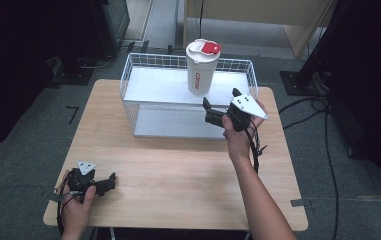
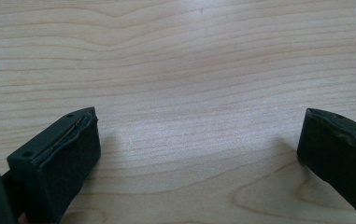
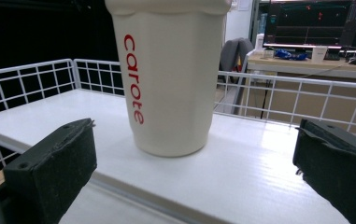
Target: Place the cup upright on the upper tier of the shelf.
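While the left tongs (image 1: 109, 182) sit idle near the front-left corner of the tabletop (image 1: 178, 170), jaws spread wide w/ nothing between them but bare wood, the action is further right: the wire rack (image 1: 143, 64) stands at the back-centre, and the cup (image 1: 201, 67), a tall cream tumbler w/ white lid and red flap, stands upright on the rack's upper shelf (image 1: 153, 85), toward its right end. The right tongs (image 1: 218, 102) hover just at the shelf's front edge, aimed at the cup, jaws fully apart and empty; in the right gripper view the cup (image 3: 168, 79) is centred between them but not touched yet. Risks, imo: cup is tall and narrows toward the base, so a low or off-centre pinch could tip it or let it slip through; smooth wall won't help the grip. Coming in too low could knock a jaw on the shelf edge and shove the rack. Lid may pop if squeezed near the top. Text: "carote" in red, running vertically down the cup wall; flap lettering too small to read.
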A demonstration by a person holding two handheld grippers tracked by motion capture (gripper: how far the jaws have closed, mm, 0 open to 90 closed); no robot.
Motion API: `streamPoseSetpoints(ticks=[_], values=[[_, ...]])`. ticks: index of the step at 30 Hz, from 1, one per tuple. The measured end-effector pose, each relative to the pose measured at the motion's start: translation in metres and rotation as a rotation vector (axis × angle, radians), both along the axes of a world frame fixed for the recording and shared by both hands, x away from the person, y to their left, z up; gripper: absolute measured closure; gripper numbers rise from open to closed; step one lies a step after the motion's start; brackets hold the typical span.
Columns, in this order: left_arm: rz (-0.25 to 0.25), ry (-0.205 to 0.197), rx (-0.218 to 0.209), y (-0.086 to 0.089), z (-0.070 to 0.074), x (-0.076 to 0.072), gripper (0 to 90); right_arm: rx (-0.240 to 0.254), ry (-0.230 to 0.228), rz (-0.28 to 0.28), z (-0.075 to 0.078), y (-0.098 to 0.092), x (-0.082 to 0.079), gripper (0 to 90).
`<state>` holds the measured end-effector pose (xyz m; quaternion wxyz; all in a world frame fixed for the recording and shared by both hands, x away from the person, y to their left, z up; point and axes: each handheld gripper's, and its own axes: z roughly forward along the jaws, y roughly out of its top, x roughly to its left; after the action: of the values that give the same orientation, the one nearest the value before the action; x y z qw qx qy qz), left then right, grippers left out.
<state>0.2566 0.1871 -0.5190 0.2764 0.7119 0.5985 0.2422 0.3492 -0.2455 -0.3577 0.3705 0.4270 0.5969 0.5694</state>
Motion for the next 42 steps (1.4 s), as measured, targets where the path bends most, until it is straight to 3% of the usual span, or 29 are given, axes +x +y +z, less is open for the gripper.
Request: streamPoseSetpoints(ticks=[10, 18, 42], values=[[0.0, 0.001, 0.0, 0.0, 0.0, 0.0, 0.0, -0.019, -0.005, -0.012, -0.015, -0.011, -0.023, 0.0], [0.0, 0.0, 0.0, 0.0, 0.0, 0.0, 0.0, -0.046, 0.018, -0.03, -0.031, -0.023, -0.035, 0.0], [0.0, 0.001, -0.001, 0.0, 0.0, 0.0, 0.0, -0.065, 0.066, -0.095, -0.066, -0.057, -0.069, 0.0]])
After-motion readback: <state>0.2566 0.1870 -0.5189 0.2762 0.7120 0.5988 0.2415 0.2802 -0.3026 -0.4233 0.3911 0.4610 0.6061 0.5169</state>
